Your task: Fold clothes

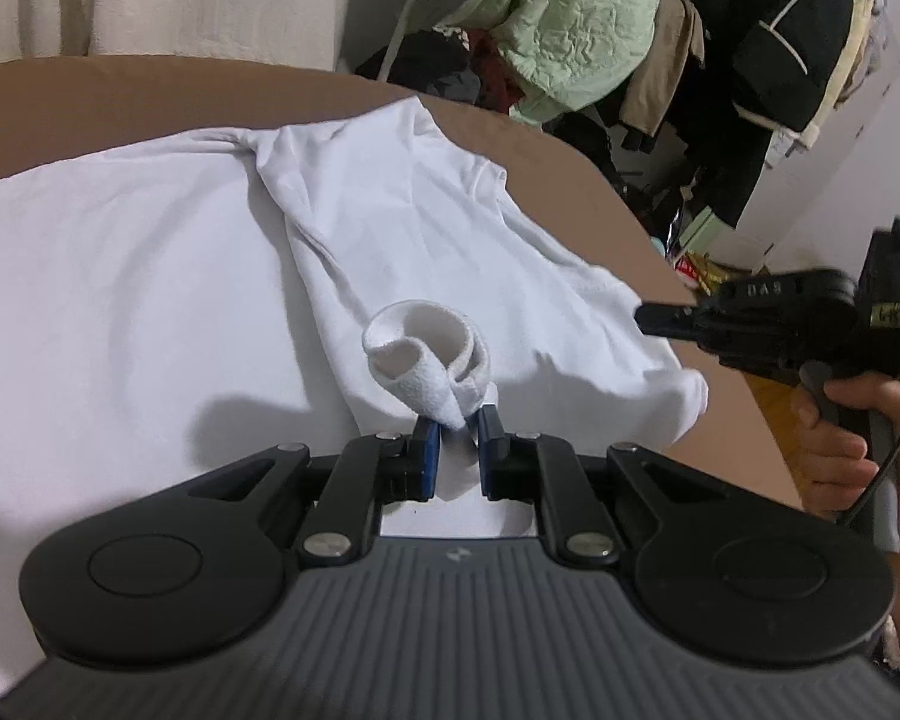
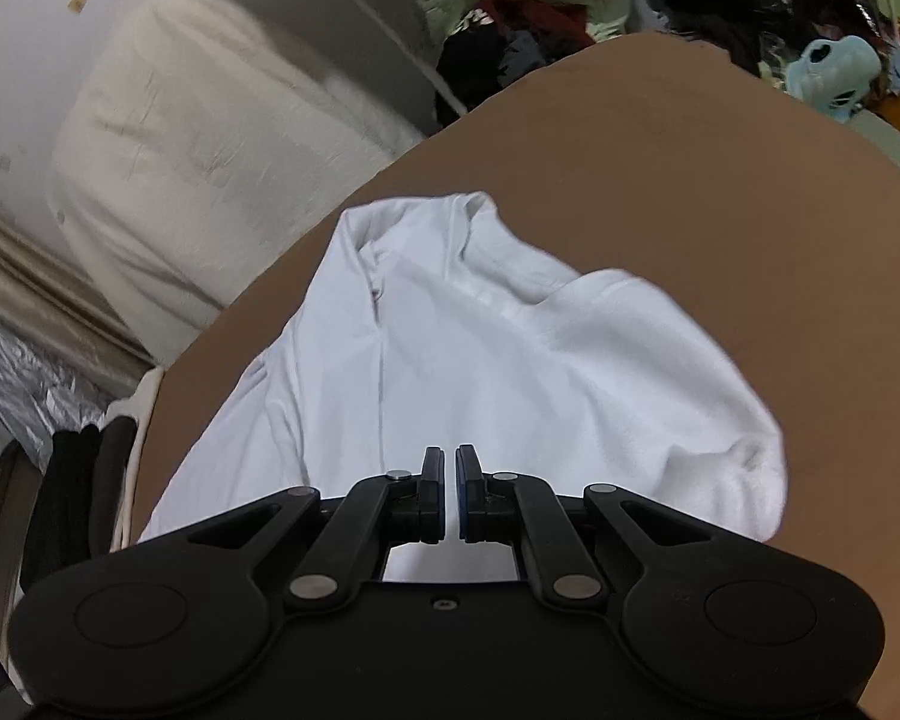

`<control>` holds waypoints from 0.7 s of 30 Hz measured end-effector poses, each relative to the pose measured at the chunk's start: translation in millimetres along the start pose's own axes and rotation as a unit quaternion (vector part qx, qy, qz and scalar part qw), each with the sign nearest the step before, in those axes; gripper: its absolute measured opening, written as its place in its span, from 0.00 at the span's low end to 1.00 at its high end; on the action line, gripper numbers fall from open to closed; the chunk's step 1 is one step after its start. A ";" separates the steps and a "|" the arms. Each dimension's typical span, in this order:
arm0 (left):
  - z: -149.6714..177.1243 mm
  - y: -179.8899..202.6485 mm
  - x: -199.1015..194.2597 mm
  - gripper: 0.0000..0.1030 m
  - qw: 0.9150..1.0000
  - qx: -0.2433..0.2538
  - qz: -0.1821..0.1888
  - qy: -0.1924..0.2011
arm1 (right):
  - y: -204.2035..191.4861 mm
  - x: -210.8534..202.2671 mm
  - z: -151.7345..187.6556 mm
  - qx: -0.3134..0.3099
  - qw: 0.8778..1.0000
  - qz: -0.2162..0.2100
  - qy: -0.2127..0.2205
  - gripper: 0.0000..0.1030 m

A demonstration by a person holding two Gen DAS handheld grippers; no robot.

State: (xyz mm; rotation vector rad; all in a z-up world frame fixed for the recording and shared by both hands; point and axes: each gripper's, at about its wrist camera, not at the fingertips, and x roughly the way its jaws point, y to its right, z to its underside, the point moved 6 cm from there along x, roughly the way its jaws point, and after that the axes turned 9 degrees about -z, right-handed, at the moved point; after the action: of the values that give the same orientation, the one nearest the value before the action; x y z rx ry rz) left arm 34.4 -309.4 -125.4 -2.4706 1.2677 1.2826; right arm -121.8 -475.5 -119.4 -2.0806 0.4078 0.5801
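A white garment (image 1: 150, 276) lies spread on a brown table (image 1: 150, 90). My left gripper (image 1: 457, 420) is shut on a rolled cuff of the white garment (image 1: 426, 348), held just above the cloth. My right gripper (image 2: 456, 462) has its jaws nearly together with nothing between them, hovering over the garment (image 2: 450, 348). It also shows in the left wrist view (image 1: 660, 321), at the garment's right edge, held by a hand (image 1: 840, 438).
A pile of clothes with a green jacket (image 1: 570, 24) and a dark coat (image 1: 768, 30) stands behind the table. A cream cushion (image 2: 198, 150) is at the left, a dark chair (image 2: 60, 480) beside the table edge.
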 end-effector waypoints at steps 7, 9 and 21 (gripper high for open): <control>-3.8 -16.8 3.1 0.22 1.000 -0.026 -0.008 0.008 | -2.0 19.3 13.0 0.032 0.998 -0.034 -0.046 0.31; -5.7 -19.9 2.8 0.33 0.999 -0.028 -0.010 0.016 | -6.7 33.0 20.1 0.037 0.996 -0.048 -0.068 0.35; -14.4 -17.7 74.4 0.08 0.998 0.045 0.016 -0.050 | -10.0 117.5 61.2 0.064 0.978 -0.045 -0.192 0.34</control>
State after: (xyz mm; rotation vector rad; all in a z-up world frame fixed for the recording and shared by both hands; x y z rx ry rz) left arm 78.8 -351.0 -173.9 -2.3035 1.3151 1.3086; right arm -33.9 -426.2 -205.9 -1.8007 0.1230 0.8583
